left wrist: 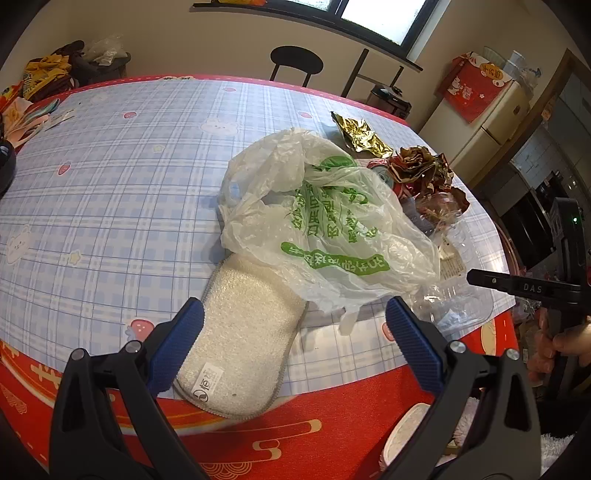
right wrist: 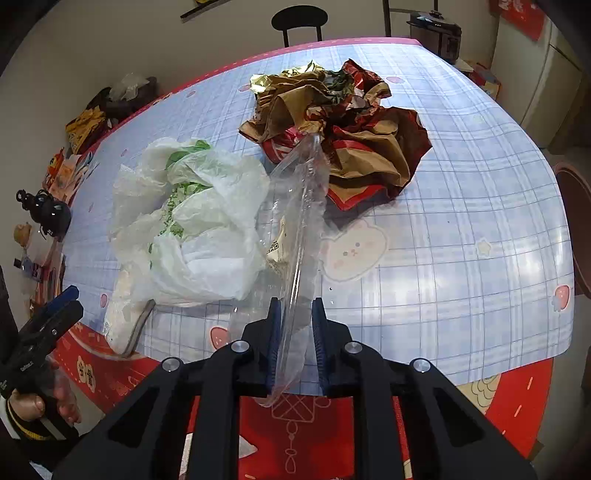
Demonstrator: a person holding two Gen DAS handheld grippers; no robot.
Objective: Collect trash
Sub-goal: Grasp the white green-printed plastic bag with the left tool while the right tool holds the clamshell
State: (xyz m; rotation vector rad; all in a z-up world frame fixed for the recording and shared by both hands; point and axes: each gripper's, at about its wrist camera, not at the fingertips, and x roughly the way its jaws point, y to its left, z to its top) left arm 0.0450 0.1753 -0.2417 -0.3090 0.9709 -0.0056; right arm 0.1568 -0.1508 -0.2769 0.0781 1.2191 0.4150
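The left gripper [left wrist: 295,317] hovered with its jaws spread wide and nothing between the pads, above the near edge of the table [left wrist: 110,177], which wore a blue checked cloth over a red one. Directly under and ahead of it lay a white scrubbing pad [left wrist: 240,332] with a grey border, its near end hanging slightly over the checked cloth's edge. A crumpled white plastic bag [left wrist: 325,221] with green print sat on the far end of that pad, covering it partly.

The right gripper [right wrist: 295,325] had its jaws drawn nearly together on a clear plastic wrapper [right wrist: 299,221] — the thin film ran up between the blue pads and stood tilted away from the camera, its far end reaching toward the heap of crumpled brown and red paper [right wrist: 365,147]. Whether both pads pressed the film fully could not be told from the right wrist view, though the film plainly sat in the narrow gap. In the left wrist view the right gripper showed only as a black bar at the right edge, held by a hand [left wrist: 565,347].

Behind the paper heap lay a piece of gold foil [left wrist: 360,134], close to the far side of the bag. The white bag rested just beside the clear wrapper, to its left in the right wrist view. A black chair [right wrist: 299,18] stood beyond the table's far edge, and a pile of yellow and dark items [left wrist: 55,74] sat off the far left corner
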